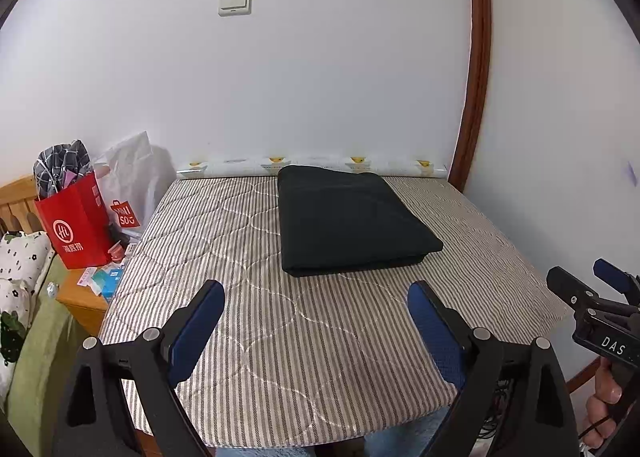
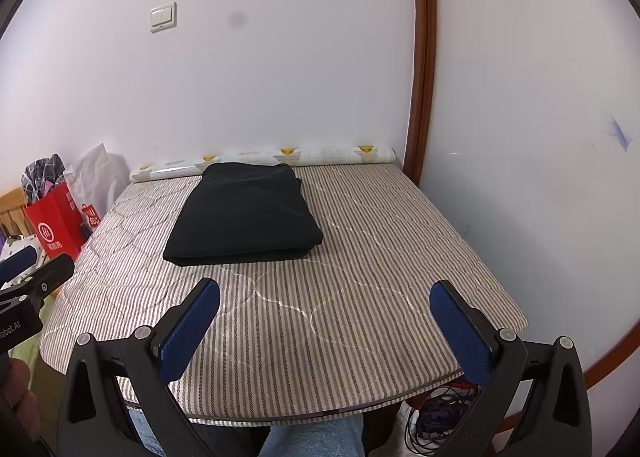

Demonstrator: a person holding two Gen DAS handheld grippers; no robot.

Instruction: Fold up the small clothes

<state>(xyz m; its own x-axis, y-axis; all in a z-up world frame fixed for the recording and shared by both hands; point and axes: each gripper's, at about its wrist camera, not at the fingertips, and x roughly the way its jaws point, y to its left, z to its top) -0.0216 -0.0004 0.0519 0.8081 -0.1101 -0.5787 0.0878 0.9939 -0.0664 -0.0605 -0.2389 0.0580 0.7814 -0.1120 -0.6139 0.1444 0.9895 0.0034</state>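
1. Left wrist view: the left claw (image 1: 316, 305) hangs with its blue pads wide apart and nothing between them, above the bench's (image 1: 304, 357) near edge. The right claw (image 2: 325, 307) is likewise spread and empty; its own view shows this.

2. The cloth (image 1: 348, 221), dark and already folded into a thick flat rectangle, lies on the bench's far half, nearly touching the roll (image 1: 312, 166) along the wall and well apart from both claws.

3. Judged from its shape, the folding looks done or nearly so.

4. Risk: a claw pinching only the top layer of the cloth would peel the stack open; the layers show at its near edge, so a grasp there needs all of them.

5. Risk: pushing the cloth further back could jam it against the roll and rumple the far fold.

6. The bench wears a striped quilted cover, soft enough to bunch under a dragged claw.

7. Left of the cloth, off the bench, stand a red bag (image 1: 78, 225) and a white bag (image 1: 134, 173); a white wall with a switch (image 1: 235, 1) rises behind.
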